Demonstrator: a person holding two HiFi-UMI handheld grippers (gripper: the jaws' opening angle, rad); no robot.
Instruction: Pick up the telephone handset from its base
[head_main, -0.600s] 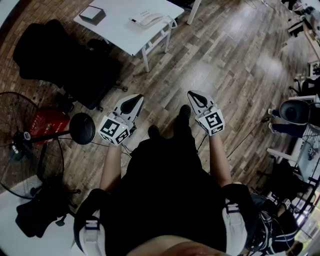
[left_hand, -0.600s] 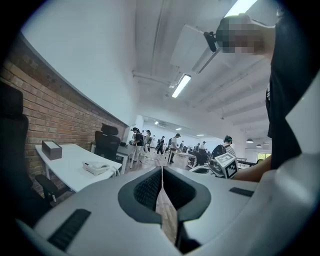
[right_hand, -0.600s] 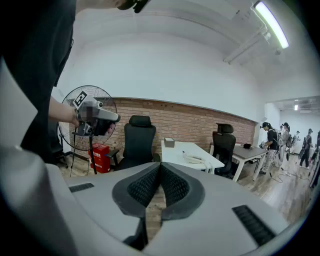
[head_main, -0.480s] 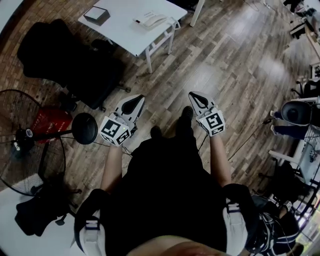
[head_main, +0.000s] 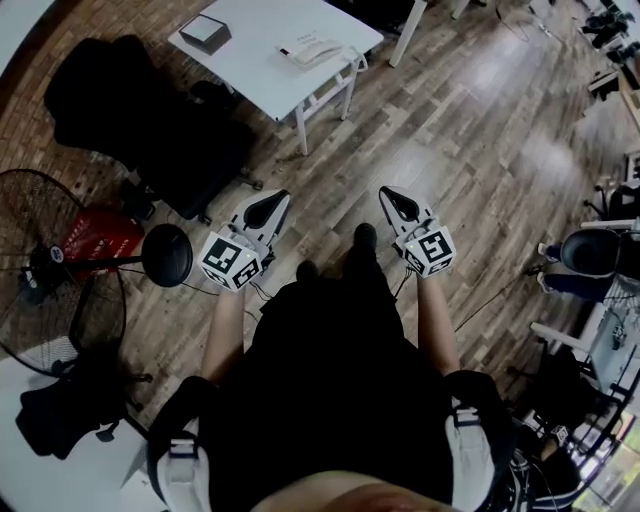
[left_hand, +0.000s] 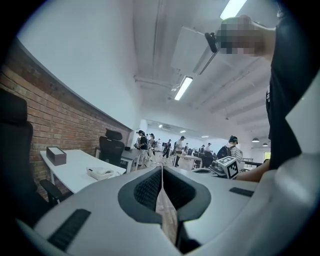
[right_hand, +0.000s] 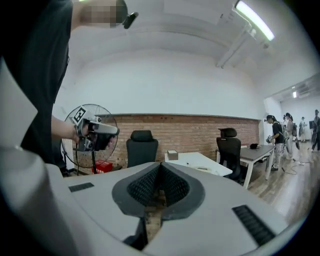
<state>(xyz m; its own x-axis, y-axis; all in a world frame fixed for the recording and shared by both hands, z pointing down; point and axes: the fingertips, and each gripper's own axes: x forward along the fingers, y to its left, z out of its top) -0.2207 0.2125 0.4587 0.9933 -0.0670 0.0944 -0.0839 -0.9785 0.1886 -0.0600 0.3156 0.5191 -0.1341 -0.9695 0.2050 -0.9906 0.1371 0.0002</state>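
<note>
A pale telephone (head_main: 313, 51) with its handset resting on the base sits near the right end of a white table (head_main: 265, 65) at the top of the head view. It shows small in the left gripper view as the telephone (left_hand: 102, 173) on the table (left_hand: 75, 170). My left gripper (head_main: 268, 211) and right gripper (head_main: 395, 203) are held side by side over the wooden floor, well short of the table. Both are shut with nothing between the jaws. In the right gripper view the table (right_hand: 200, 162) lies ahead past the shut jaws.
A dark box (head_main: 206, 33) sits at the table's left end. A black office chair (head_main: 150, 120) stands left of the table, with a standing fan (head_main: 60, 270) and a red crate (head_main: 95, 238) further left. More chairs and desks stand at the right; several people are far off.
The table and telephone have shifted slightly right and down in the head view as I step closer. Both grippers keep their pose in front of me, still shut.
</note>
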